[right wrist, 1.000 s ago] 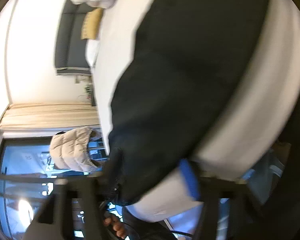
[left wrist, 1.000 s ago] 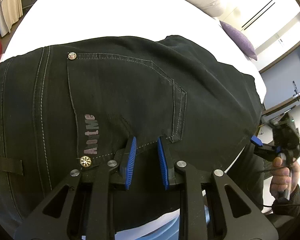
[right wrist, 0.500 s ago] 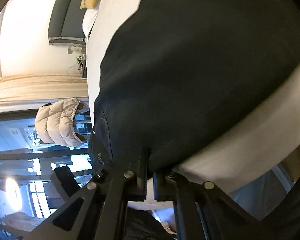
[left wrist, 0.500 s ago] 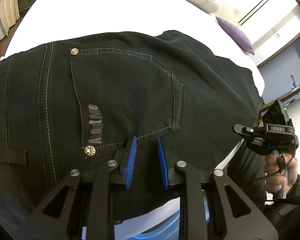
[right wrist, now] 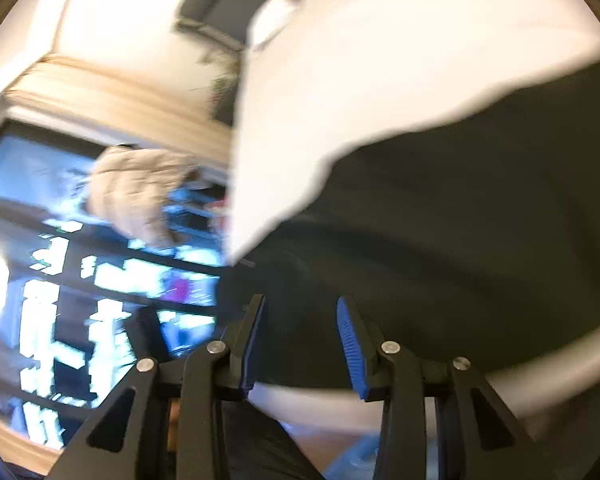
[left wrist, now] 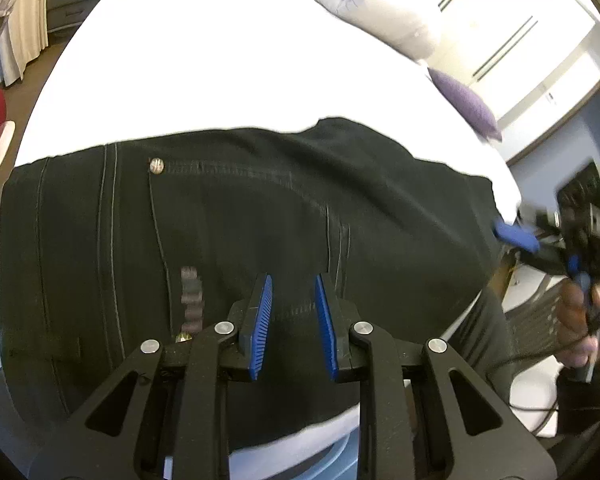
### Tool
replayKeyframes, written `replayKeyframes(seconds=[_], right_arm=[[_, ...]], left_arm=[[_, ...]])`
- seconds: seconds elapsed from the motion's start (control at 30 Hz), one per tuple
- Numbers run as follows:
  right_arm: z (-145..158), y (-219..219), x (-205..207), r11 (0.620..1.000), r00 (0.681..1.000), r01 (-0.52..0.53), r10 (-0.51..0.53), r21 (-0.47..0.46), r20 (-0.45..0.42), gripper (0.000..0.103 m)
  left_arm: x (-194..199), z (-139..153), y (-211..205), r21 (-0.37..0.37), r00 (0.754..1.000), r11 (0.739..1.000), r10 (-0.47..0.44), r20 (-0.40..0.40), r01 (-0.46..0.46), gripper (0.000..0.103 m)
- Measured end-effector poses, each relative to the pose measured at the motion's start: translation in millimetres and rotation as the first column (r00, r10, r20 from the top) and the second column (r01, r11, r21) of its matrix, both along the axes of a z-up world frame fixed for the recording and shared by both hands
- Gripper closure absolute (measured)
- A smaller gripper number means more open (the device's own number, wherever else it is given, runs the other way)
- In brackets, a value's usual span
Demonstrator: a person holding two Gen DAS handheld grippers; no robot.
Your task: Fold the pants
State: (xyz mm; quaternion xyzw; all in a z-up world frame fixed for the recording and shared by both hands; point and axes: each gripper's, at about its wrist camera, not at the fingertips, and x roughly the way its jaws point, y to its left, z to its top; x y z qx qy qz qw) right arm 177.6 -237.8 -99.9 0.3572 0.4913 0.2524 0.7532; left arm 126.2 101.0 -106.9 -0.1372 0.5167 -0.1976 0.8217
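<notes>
Bright daylight, overexposed white bed [left wrist: 228,80], strong fisheye bending, heavy motion blur in right wrist view.

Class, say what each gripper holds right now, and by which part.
Nothing is held: the left gripper and right gripper are both open above the black pants.

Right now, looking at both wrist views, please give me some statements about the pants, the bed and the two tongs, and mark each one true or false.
1. The black pants lie on a white bed. True.
2. The left tongs are clamped on the pants. False: their jaws stand apart with nothing between them, above the back pocket.
3. The right tongs are open. True.
4. A purple pillow lies at the far right of the bed. True.
5. The pants are blue with a red pocket. False: they are black with light stitching.
</notes>
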Motion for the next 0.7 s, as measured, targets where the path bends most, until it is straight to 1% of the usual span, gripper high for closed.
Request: replayKeyframes(seconds=[0.03, 0.13, 0.17, 0.2, 0.23, 0.27, 0.3, 0.33, 0.37, 0.4, 0.43, 0.47, 0.5, 0.53, 0.57, 0.6, 0.63, 0.67, 0.7], right_arm=[[-5.4, 9.9, 17.7, 0.999, 1.000, -0.020, 0.020, 0.048, 0.000, 0.063], [-42.4, 49.2, 75.2, 0.978, 0.994, -0.074, 0.088, 0.193, -0.069, 0.063], [-57.2, 63.8, 90.6, 0.975, 0.990, -0.087, 0.108, 0.204, -0.094, 0.065], [-75.9, 79.5, 104.7, 0.982, 0.982, -0.098, 0.122, 0.163, -0.143, 0.065], [-90.8, 90.3, 113.3, 0.983, 0.974, -0.124, 0.146, 0.132, -0.173, 0.065], [-113.5, 101.8, 123.3, 0.984, 0.963, -0.154, 0.171, 0.092, -0.210, 0.073], [-126.9, 103.4, 127.9, 0.986, 0.959, -0.150, 0.163, 0.072, -0.233, 0.103], [-139.3, 99.0, 133.4, 0.989, 0.957, -0.130, 0.144, 0.072, -0.253, 0.103], [-146.1, 85.8, 140.5, 0.985, 0.961, -0.085, 0.121, 0.149, -0.248, 0.103], [-143.8, 73.2, 144.4, 0.988, 0.970, -0.038, 0.073, 0.152, -0.232, 0.103], [-140.3, 56.2, 148.3, 0.991, 0.977, 0.016, 0.013, 0.136, -0.212, 0.103], [-136.3, 29.8, 152.0, 0.985, 0.981, 0.091, -0.064, 0.145, -0.186, 0.103], [-132.9, 5.8, 149.8, 0.979, 0.974, 0.171, -0.150, 0.111, -0.171, 0.103], [-129.4, -27.9, 146.3, 0.957, 0.947, 0.289, -0.279, 0.042, -0.158, 0.103], [-128.0, -54.7, 140.8, 0.928, 0.920, 0.372, -0.364, 0.033, -0.149, 0.103], [-127.0, -88.1, 128.9, 0.877, 0.870, 0.479, -0.468, 0.041, -0.157, 0.103], [-122.7, -114.2, 114.3, 0.827, 0.820, 0.560, -0.546, 0.043, -0.172, 0.101], [-112.3, -129.0, 100.5, 0.806, 0.805, 0.588, -0.574, 0.069, -0.150, 0.092], [-101.8, -132.6, 91.6, 0.814, 0.820, 0.572, -0.561, 0.104, -0.114, 0.086]], left_arm=[[2.9, -3.1, -0.1, 0.002, 1.000, 1.000, 0.002, 0.000, -0.002, 0.082], [8.8, -29.6, -0.2, 0.054, 0.997, 0.999, 0.011, -0.071, -0.007, 0.082], [6.8, -36.8, 1.6, 0.048, 0.997, 0.999, 0.009, -0.075, -0.006, 0.082], [2.9, -39.6, 6.6, 0.017, 0.998, 1.000, 0.017, -0.058, -0.016, 0.082], [1.0, -41.7, 11.9, -0.015, 0.998, 0.999, 0.030, -0.061, -0.031, 0.082], [0.0, -43.6, 17.4, -0.048, 0.996, 0.998, 0.046, -0.072, -0.050, 0.082], [-0.2, -44.7, 19.9, -0.058, 0.996, 0.997, 0.052, -0.079, -0.057, 0.082], [-0.6, -45.4, 21.0, -0.059, 0.996, 0.997, 0.048, -0.080, -0.053, 0.082], [-1.0, -45.1, 20.6, -0.051, 0.996, 0.998, 0.040, -0.076, -0.044, 0.082], [-1.7, -45.1, 20.3, -0.046, 0.997, 0.998, 0.035, -0.073, -0.039, 0.082], [-1.8, -45.3, 19.2, -0.042, 0.997, 0.998, 0.034, -0.073, -0.037, 0.082], [-1.4, -45.8, 19.4, -0.042, 0.997, 0.998, 0.034, -0.075, -0.037, 0.082], [-1.2, -46.6, 17.6, -0.043, 0.996, 0.998, 0.034, -0.077, -0.037, 0.082], [-1.0, -46.9, 17.6, -0.046, 0.996, 0.998, 0.032, -0.077, -0.036, 0.082], [-1.3, -47.2, 18.5, -0.051, 0.997, 0.998, 0.030, -0.076, -0.034, 0.082], [0.8, -47.8, 18.6, -0.054, 0.997, 0.998, 0.031, -0.076, -0.035, 0.082], [0.1, -48.1, 19.7, -0.057, 0.997, 0.998, 0.033, -0.074, -0.037, 0.082], [-1.6, -48.7, 21.8, -0.056, 0.997, 0.998, 0.035, -0.074, -0.040, 0.082], [-0.5, -49.2, 19.4, -0.050, 0.996, 0.998, 0.039, -0.074, -0.043, 0.082]])
